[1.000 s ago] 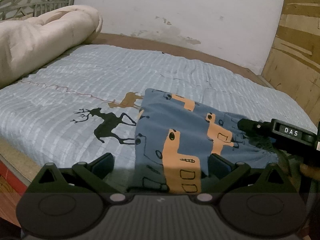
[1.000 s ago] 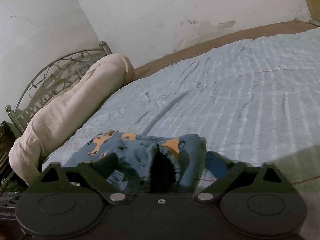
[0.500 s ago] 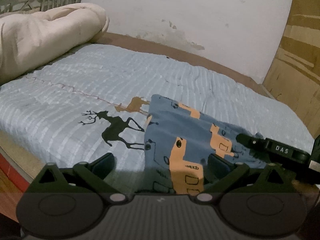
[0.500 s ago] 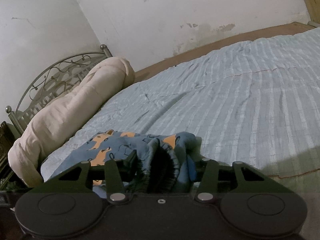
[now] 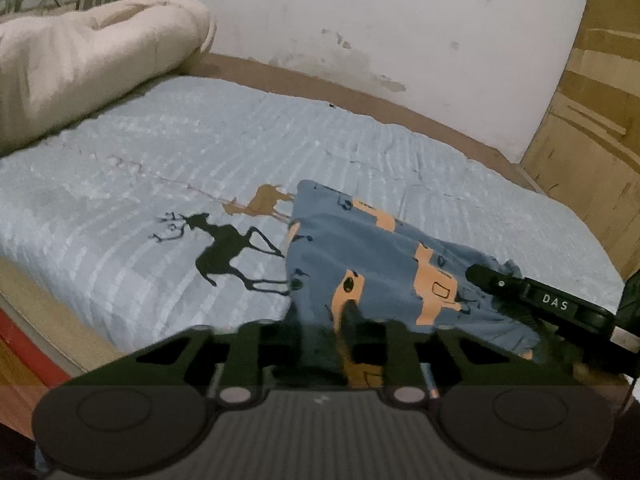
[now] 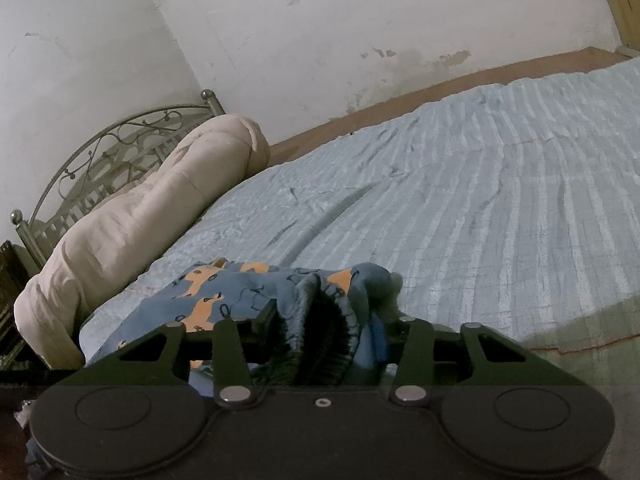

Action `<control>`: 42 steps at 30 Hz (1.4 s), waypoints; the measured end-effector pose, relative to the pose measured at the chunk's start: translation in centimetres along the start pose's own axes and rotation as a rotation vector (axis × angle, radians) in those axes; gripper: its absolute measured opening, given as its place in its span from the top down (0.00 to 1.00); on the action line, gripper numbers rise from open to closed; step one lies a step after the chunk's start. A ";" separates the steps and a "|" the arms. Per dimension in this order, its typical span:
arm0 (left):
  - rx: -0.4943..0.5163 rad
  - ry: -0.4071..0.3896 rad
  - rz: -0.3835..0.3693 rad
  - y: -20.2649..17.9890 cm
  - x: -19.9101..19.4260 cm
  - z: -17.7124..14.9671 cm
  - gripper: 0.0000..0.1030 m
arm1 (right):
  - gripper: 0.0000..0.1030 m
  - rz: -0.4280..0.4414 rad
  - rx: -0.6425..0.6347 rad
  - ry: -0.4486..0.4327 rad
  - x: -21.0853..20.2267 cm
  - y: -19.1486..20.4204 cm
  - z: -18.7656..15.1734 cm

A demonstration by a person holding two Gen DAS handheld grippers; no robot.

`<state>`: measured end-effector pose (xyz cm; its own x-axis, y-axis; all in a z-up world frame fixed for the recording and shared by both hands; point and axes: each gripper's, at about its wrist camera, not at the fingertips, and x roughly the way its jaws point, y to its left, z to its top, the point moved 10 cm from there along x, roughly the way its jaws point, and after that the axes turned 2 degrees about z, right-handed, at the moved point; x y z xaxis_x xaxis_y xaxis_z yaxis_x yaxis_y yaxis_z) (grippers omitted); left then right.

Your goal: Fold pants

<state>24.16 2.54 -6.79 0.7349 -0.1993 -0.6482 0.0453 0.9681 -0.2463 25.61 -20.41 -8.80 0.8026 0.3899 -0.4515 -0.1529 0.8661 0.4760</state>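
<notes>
pants (image 5: 372, 264): blue with orange print, lying on the bed near its front edge, partly flat, bunched up at both pinched spots
left hand-held gripper (image 5: 324, 336): closed down tight on the near edge of the pants, fabric squeezed between the fingers, a bit blurry in the left wrist view
right hand-held gripper (image 6: 320, 336): clamped on a ribbed, gathered bit of the pants, looks like the waistband, dark opening of it facing the camera
right hand-held gripper again: also pokes in from the right of the left wrist view, black bar with "DAS" on it, tip resting against the pants
bed (image 5: 160, 184): covered in a light blue striped sheet, wrinkly, brown frame edge along the wall side
deer print (image 5: 224, 252): black deer on the sheet just left of the pants, plus a tan deer (image 5: 264, 200) behind it, pants partly covering that one
duvet (image 6: 132, 216): cream, rolled up, lying along the head end of the bed, well apart from the pants
headboard (image 6: 104, 148): metal, curly scrollwork, right behind the duvet
wall (image 6: 360, 16): white, stained and peeling near the bed
wood panel (image 5: 592, 120): on the far right in the left wrist view, can't tell what kind of furniture
</notes>
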 end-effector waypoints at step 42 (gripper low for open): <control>-0.017 -0.144 0.058 -0.2 8.3 10.1 0.89 | 0.79 -0.117 -0.172 -0.137 8.4 2.6 10.3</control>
<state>37.06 2.20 -4.82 0.8254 -0.1181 -0.5521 -0.0106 0.9745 -0.2242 37.91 -18.14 -3.56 0.8896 0.2481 -0.3834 -0.1409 0.9477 0.2863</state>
